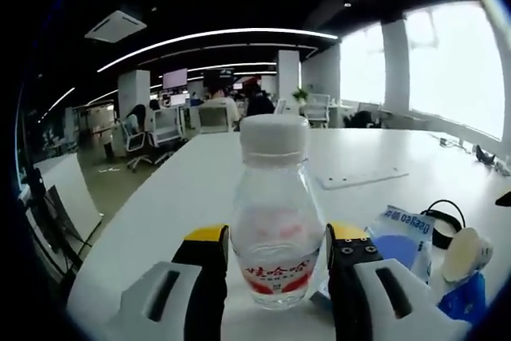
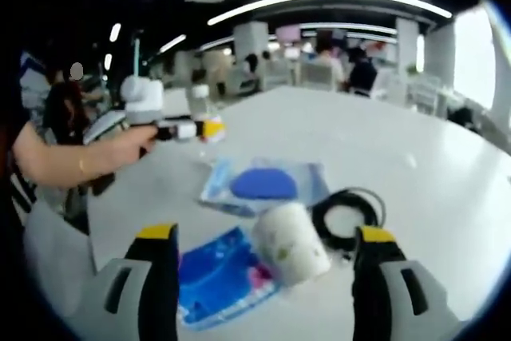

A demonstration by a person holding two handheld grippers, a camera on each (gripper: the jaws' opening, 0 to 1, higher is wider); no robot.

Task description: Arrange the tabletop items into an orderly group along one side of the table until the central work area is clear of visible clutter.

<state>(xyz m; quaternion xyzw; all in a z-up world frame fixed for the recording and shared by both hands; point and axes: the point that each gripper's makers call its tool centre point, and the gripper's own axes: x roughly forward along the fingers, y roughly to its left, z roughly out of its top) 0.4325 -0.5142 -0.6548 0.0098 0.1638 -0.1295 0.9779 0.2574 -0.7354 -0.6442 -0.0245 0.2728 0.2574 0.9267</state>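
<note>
The small clear bottle (image 1: 273, 221) with a white cap is seen standing upright on the white bench (image 1: 200, 189) between the jaws of the left claw (image 1: 274, 257), near the bench's edge. Whether the jaws are pressed on it cannot be told; they are seen close at both sides. A tall, light bottle so close to the edge could be tipped or knocked off if it is bumped by one jaw first. The left claw is held level and low by an outstretched forearm, seen in the right gripper view. The right claw (image 2: 263, 249) is held wide apart above a white roll (image 2: 289, 242), a blue packet (image 2: 222, 275) and a black cable coil (image 2: 349, 217).
</note>
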